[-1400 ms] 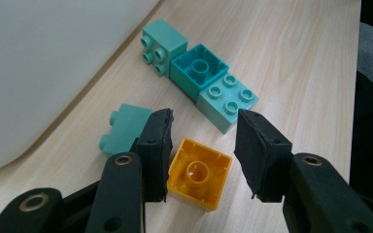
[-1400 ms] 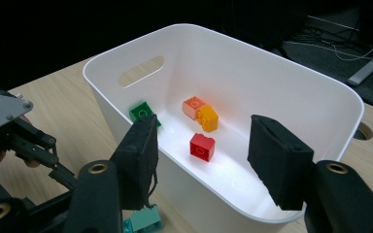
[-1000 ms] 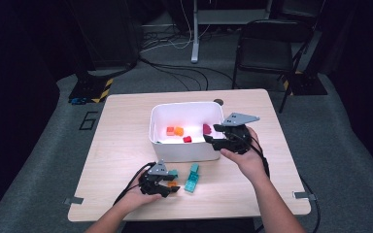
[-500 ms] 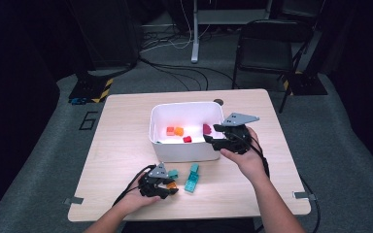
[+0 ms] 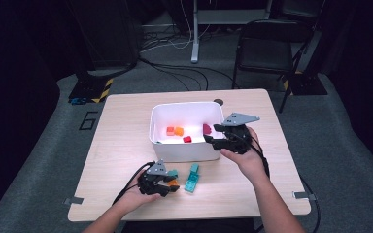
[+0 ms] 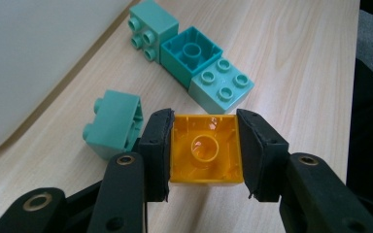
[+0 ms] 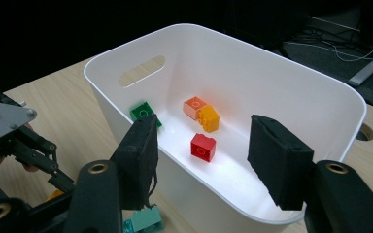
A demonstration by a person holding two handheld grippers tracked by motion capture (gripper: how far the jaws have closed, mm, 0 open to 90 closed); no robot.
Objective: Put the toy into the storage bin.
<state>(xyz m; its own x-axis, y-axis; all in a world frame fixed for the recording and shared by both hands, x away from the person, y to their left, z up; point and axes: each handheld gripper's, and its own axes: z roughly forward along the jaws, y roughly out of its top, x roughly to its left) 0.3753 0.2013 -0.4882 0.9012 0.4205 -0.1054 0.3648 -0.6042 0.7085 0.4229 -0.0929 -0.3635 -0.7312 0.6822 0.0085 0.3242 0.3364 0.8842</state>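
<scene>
My left gripper (image 6: 204, 130) is shut on an orange brick (image 6: 205, 145), whose hollow underside faces the camera. Its jaws have just been closing, and both pads now press on the brick's sides. In the high view this gripper (image 5: 171, 181) sits low at the table's front with the orange brick (image 5: 174, 183) at its tips. My right gripper (image 5: 213, 134) hovers at the right near corner of the white bin (image 5: 184, 104). Its jaws (image 7: 203, 138) stand open with nothing between them, above the bin's rim (image 7: 223, 34).
A row of three joined teal bricks (image 6: 192, 48) lies just beyond the held brick, and a single teal brick (image 6: 114, 124) lies beside my left jaw. The bin holds a green brick (image 7: 143, 112), an orange pair (image 7: 201, 111) and a red brick (image 7: 203, 146).
The left gripper's jaws have drawn together onto the orange brick. The right gripper has stayed where it was at the bin.
</scene>
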